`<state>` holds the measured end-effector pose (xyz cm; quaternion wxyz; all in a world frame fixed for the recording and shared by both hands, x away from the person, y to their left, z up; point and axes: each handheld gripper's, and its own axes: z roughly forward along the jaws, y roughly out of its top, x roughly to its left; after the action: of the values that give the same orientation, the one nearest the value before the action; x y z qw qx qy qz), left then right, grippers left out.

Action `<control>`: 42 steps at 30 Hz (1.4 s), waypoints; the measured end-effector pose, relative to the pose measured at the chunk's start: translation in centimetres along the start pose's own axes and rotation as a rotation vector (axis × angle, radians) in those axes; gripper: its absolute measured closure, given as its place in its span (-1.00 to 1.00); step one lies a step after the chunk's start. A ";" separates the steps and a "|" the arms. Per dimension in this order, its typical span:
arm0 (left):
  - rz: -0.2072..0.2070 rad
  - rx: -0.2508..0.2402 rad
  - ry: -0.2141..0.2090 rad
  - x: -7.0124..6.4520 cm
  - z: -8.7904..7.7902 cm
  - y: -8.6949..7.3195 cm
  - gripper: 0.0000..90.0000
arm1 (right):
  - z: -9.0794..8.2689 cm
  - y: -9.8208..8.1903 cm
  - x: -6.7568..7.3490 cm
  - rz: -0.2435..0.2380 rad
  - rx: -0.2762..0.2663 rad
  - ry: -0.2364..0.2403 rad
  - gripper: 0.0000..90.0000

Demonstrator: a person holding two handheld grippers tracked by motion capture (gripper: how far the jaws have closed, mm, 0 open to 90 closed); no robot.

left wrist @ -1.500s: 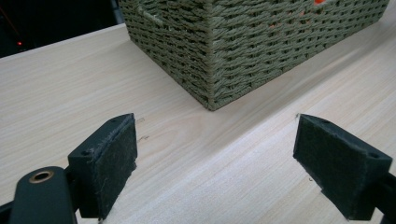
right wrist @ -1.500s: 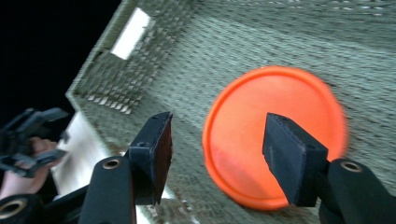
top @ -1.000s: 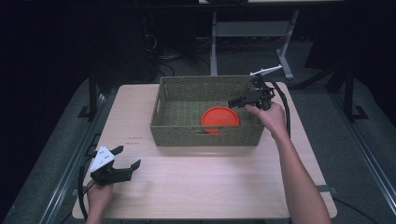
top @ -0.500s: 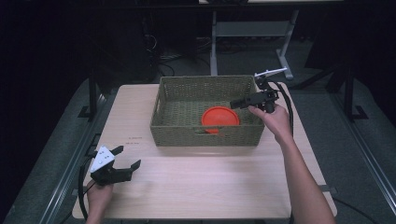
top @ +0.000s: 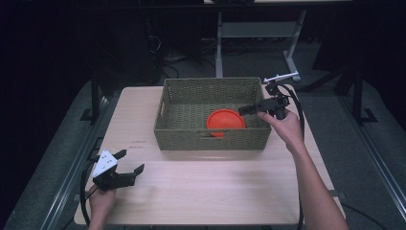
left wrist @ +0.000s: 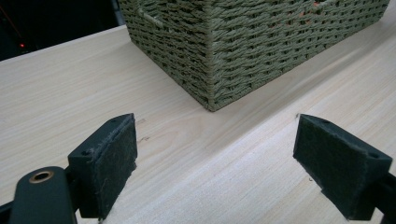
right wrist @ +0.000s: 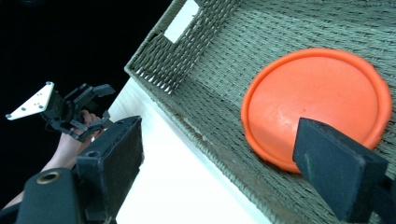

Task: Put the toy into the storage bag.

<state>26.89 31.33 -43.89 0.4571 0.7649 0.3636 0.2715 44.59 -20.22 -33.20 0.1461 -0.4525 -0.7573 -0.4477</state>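
Note:
An orange round disc (top: 226, 120) lies flat on the floor of an olive woven basket (top: 213, 140) at the table's middle back. My right gripper (top: 245, 109) hovers over the basket's right end and points left toward the disc. Its jaws have just been opening and stand wide, with nothing between them. In the right gripper view the disc (right wrist: 317, 102) sits below the jaws, past the right pad (right wrist: 336, 168). My left gripper (top: 130, 164) rests low at the table's front left, open and with nothing in it. In the left gripper view it faces the basket's near corner (left wrist: 243, 51).
The pale wooden table (top: 215, 191) has free room in front of the basket and on both sides. The basket's front wall has a handle slot (top: 207, 136). A metal stand (top: 258, 33) and dark floor lie beyond the far edge.
My right gripper has drawn a little to the right toward the basket's right rim. The disc lies where it was. The left gripper has not moved.

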 end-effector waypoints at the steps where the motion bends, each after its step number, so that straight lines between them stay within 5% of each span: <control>1: -0.002 0.001 0.000 0.0 0.0 0.0 -0.71 | -0.1 -0.1 0.1 0.001 0.002 0.001 -0.68; 21: 0.000 0.004 -0.003 0.0 0.0 0.0 -0.71 | -0.9 -2.4 1.4 -0.069 0.021 0.045 -0.69; 42: 0.002 0.005 -0.007 -0.1 0.0 0.0 -0.71 | -2.7 -5.9 1.0 -0.074 0.008 0.058 -0.69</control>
<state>26.83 31.26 -43.87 0.4562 0.7674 0.3619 0.2683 38.71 -22.98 -34.28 0.1528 -0.4104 -0.7707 -0.4628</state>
